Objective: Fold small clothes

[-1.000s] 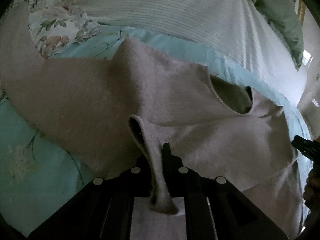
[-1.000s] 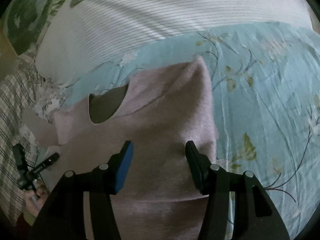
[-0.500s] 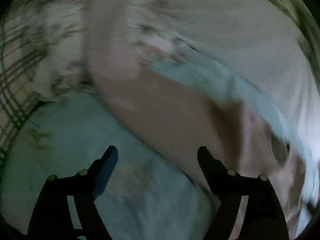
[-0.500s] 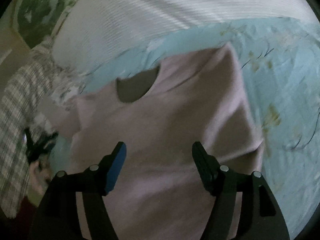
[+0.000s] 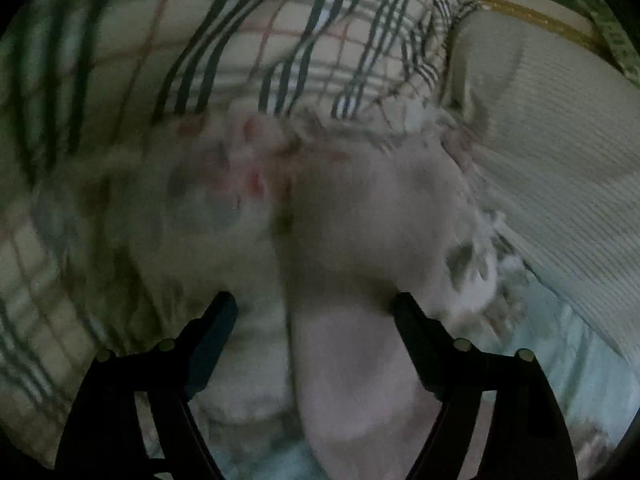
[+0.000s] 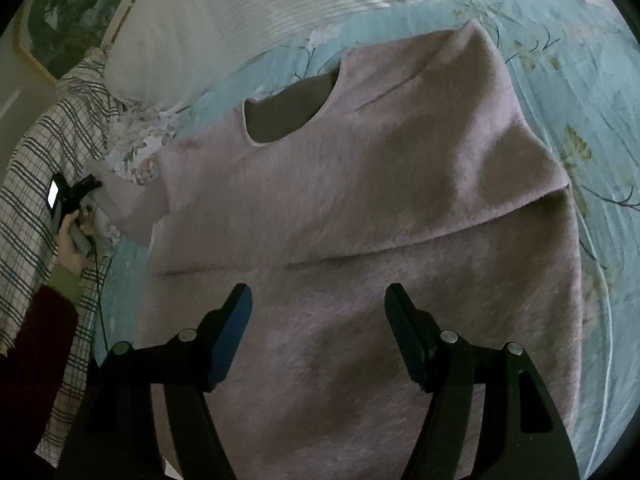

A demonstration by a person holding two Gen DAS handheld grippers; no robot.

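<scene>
A pale pink fuzzy sweater [image 6: 360, 208] lies flat on a light blue floral bedsheet [image 6: 592, 92], neck opening [image 6: 292, 112] toward the far side, its right side folded over the body. My right gripper [image 6: 318, 312] is open and empty, hovering over the sweater's lower body. In the blurred left wrist view, my left gripper [image 5: 312, 312] is open and empty over the sweater's left sleeve [image 5: 352, 300], which runs between its fingers. The left gripper also shows in the right wrist view [image 6: 72, 200], at the sleeve's end.
A white ribbed pillow [image 6: 260, 12] lies beyond the sweater. A plaid cloth [image 5: 280, 40] and a floral cloth [image 6: 140, 152] lie at the left, by the sleeve. The person's hand and dark red sleeve [image 6: 36, 340] are at the left edge.
My left gripper let go of the sweater edge it held, opened, and swung left to the sleeve by the plaid cloth. My right gripper stayed open and drew back a little.
</scene>
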